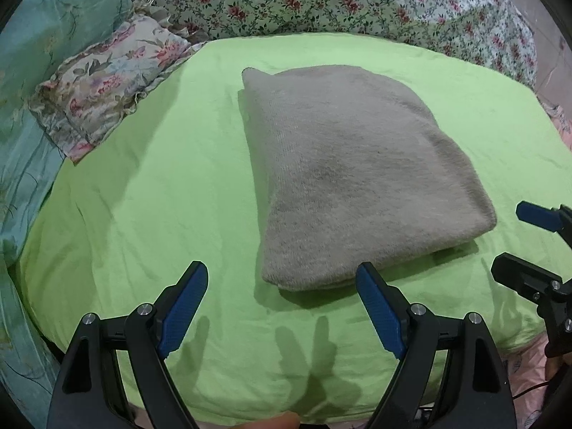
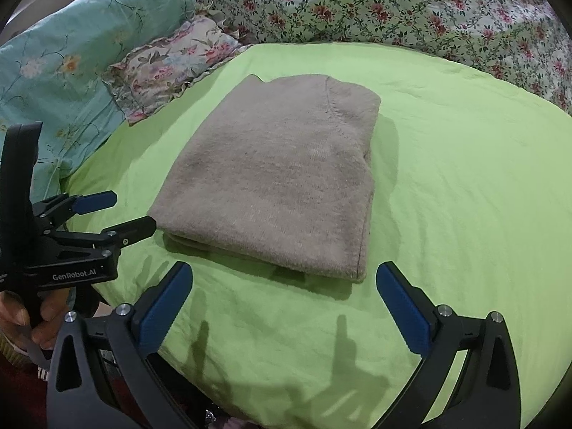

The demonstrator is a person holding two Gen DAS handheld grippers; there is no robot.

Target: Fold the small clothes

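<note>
Green sheet (image 1: 143, 178) bears folded sweater (image 1: 350, 164); both jaws spread.

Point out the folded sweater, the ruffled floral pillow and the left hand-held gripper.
folded sweater (image 1: 350, 175), left wrist view, middle of top layer
ruffled floral pillow (image 2: 171, 68), right wrist view, centre of its face
left hand-held gripper (image 1: 282, 309), left wrist view, midway between fingertips

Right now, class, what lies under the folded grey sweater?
The folded grey sweater rests on the green sheet, which shows all around it. Lower folded layers peek out at its near edge. Whatever lies between the layers or directly beneath is covered.
</note>
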